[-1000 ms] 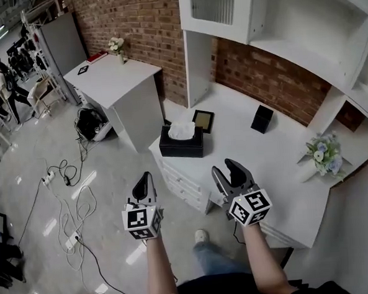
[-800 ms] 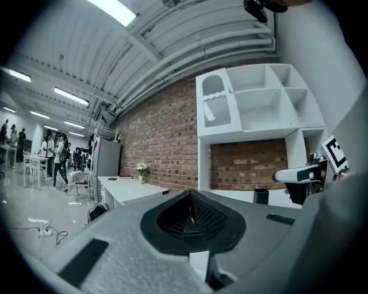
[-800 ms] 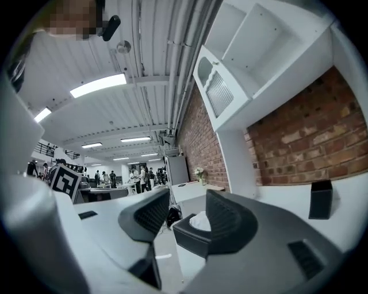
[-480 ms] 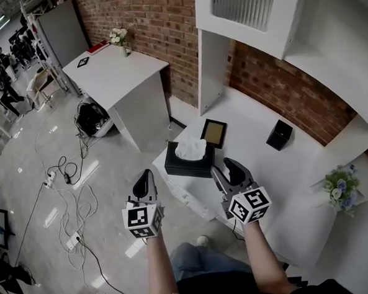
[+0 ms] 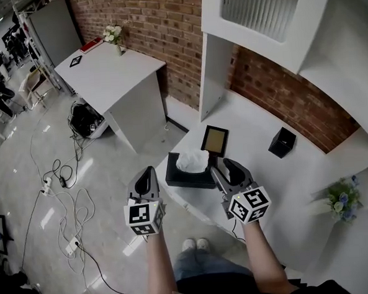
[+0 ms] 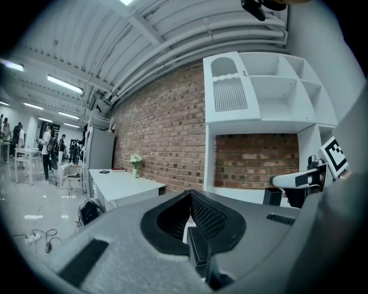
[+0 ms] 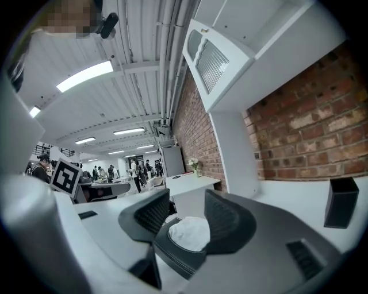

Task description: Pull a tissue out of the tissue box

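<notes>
Head view: the black tissue box (image 5: 187, 177) sits at the front corner of the white desk (image 5: 285, 180), its tissue (image 5: 192, 161) poking up, near the left gripper (image 5: 144, 175) and the right gripper (image 5: 226, 169). A brick wall (image 5: 158, 27) stands behind, and cables (image 5: 55, 182) trail across the grey floor.

Left gripper view: the jaws are clenched together and empty.

Right gripper view: the jaws are spread, and the tissue shows in the gap beyond them.

A black tissue box (image 5: 187, 177) with a tissue (image 5: 193, 161) poking up sits at the worktop (image 5: 270, 178) corner. The left hand-held gripper (image 5: 148, 172) hangs left of it, the right hand-held gripper (image 5: 224, 169) right, a picture frame (image 5: 215, 140) behind.
</notes>
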